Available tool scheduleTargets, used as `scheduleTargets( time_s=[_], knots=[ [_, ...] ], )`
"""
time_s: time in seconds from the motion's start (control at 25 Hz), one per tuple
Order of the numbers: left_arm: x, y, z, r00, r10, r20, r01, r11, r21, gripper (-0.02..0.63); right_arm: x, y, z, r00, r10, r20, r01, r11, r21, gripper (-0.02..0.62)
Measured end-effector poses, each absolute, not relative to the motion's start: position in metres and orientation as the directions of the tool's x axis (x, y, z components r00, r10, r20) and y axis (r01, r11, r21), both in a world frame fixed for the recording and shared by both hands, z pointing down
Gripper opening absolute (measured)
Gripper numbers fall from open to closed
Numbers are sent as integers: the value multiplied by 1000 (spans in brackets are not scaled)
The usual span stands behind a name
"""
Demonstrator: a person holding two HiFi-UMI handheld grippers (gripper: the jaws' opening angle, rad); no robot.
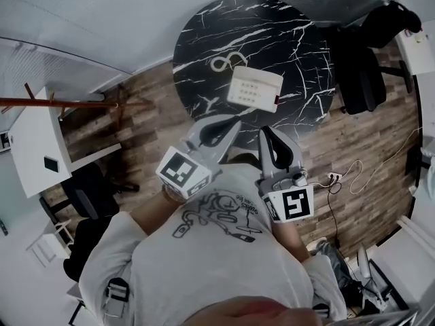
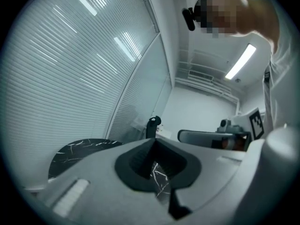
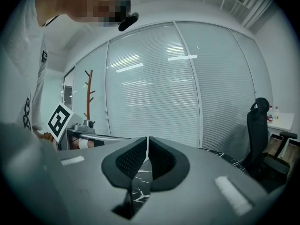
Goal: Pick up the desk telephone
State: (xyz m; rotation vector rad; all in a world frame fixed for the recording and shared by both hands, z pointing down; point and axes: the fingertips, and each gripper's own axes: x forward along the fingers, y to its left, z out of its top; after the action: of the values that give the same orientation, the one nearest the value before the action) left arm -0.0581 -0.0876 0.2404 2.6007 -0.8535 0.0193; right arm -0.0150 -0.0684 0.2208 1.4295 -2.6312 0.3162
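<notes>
Head view, with both gripper views. I hold the left gripper (image 1: 226,123) and the right gripper (image 1: 270,134) side by side in front of my chest, each pointing toward the round black marble table (image 1: 299,26), with their tips at about its near rim. The desk telephone (image 1: 254,89) is white and lies flat on the tabletop, a little toward the near side. Its coiled cord (image 1: 228,63) is looped on the marble just beyond it. Neither gripper touches the telephone, which sits apart from both, ahead of the gap between them. In the left gripper view the dark pads meet at the tip, so the claw is fully narrowed with nothing in it, and only veined marble shows below. In the right gripper view the pads stand together with a hairline seam between them, also empty. A marker cube (image 1: 183,172) rides on the left gripper's rear. A black office chair (image 1: 363,73) stands to the right of the table, and a wooden coat rack (image 1: 75,102) stands to its left, beside a white desk (image 1: 34,148). A white cable (image 1: 360,175) trails over the wood floor (image 1: 149,90).
</notes>
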Motion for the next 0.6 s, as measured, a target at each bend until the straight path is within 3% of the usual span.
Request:
scheduleTargets(
  time_s=[0.24, 0.6],
  knots=[
    [-56, -92, 265, 810, -561, 172, -577, -710, 403, 2, -4, -73, 244, -531, -806, 260, -847, 514, -137, 25],
    [-46, -126, 338, 764, -578, 288, -644, -653, 399, 13, 27, -100, 309, -523, -782, 340, -851, 500, -161, 87]
  ],
)
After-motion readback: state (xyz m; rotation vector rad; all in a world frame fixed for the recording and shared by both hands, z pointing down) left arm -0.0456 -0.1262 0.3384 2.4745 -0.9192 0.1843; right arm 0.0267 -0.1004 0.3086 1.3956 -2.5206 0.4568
